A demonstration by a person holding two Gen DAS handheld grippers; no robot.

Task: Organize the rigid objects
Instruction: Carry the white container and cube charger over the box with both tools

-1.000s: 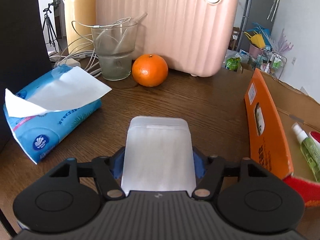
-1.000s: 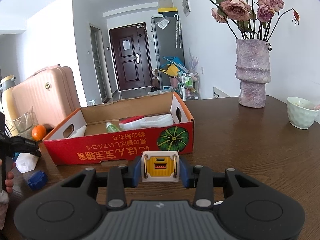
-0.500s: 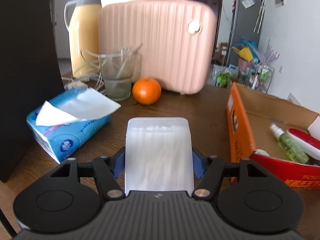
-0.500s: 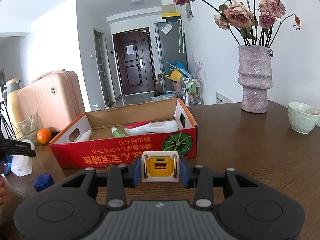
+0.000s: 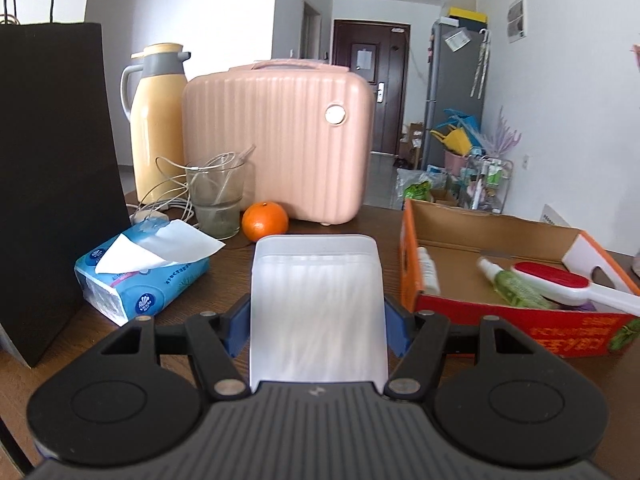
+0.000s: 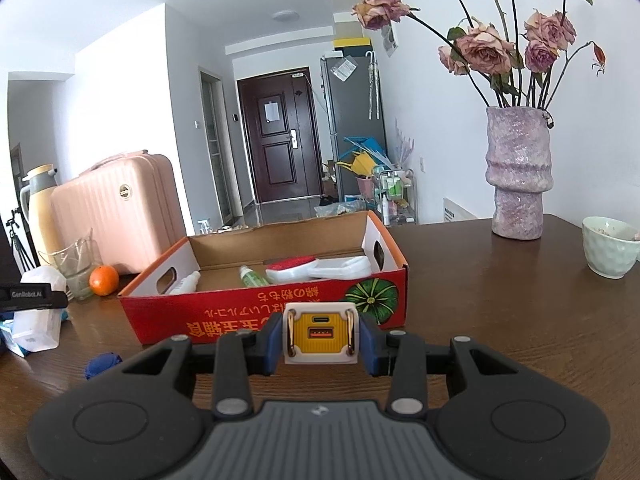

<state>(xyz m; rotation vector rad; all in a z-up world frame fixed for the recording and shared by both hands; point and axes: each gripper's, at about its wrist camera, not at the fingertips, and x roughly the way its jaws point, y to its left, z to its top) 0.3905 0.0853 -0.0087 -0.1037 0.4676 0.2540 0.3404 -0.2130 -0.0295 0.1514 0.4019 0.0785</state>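
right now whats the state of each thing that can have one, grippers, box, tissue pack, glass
left gripper: shut on translucent container
right gripper: shut on yellow charger
cardboard box: open-topped, holding bottles and a brush
tissue pack: open, one sheet pulled up
glass: upright

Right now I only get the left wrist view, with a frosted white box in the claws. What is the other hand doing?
Observer: The right gripper is shut on a small white and yellow charger.
Operator: Is it over the cardboard box?
Observer: No, it is short of the cardboard box, facing the red side with the printed watermelon.
Operator: Anything on the table that I miss?
Observer: A purple vase of dried roses and a pale green bowl stand to the right of the box, and a blue ball lies near its front left corner.
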